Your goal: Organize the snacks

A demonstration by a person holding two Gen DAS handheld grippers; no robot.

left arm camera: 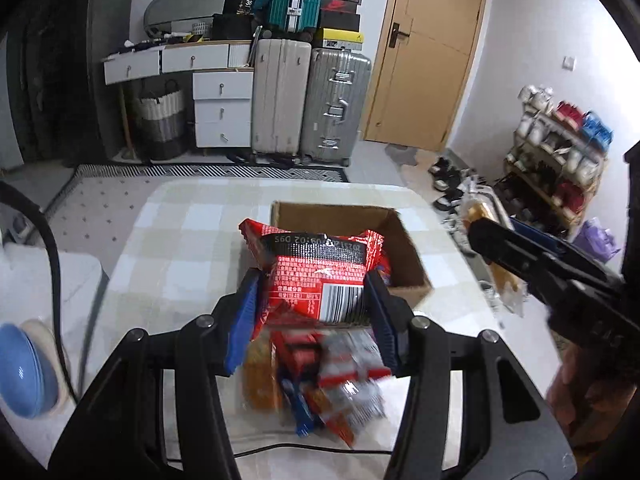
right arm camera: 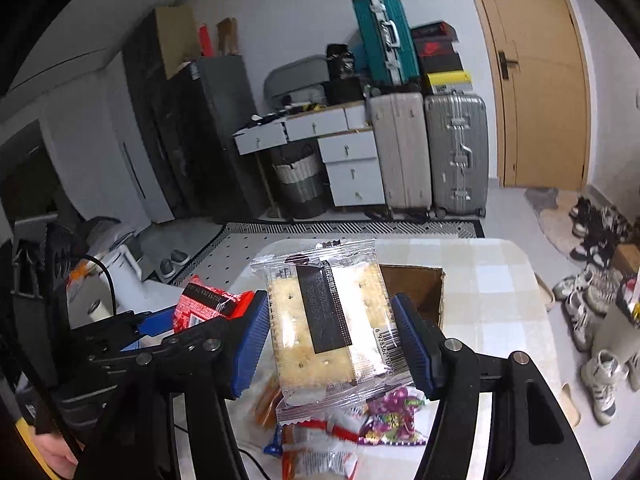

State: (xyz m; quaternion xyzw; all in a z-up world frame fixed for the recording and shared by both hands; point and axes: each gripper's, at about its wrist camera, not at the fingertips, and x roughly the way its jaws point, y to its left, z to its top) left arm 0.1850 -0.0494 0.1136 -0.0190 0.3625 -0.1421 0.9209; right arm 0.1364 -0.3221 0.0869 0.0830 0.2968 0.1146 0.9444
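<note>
Left wrist view: the left tongs [left arm camera: 312, 312] clamp a red snack packet [left arm camera: 316, 276] between their blue pads, held above the checked surface [left arm camera: 180, 240], just in front of an open cardboard box [left arm camera: 400, 248]. A blurred heap of snacks [left arm camera: 320, 380] lies below. The right tongs [left arm camera: 520, 256] show at the right edge.

Right wrist view: the right tongs [right arm camera: 330, 340] grip a clear cracker packet [right arm camera: 332, 328] by its sides, raised over loose snacks [right arm camera: 340, 428]. The box [right arm camera: 420, 292] stands just behind. The left tongs [right arm camera: 160, 328] carry the red packet [right arm camera: 204, 304] at left.
</note>
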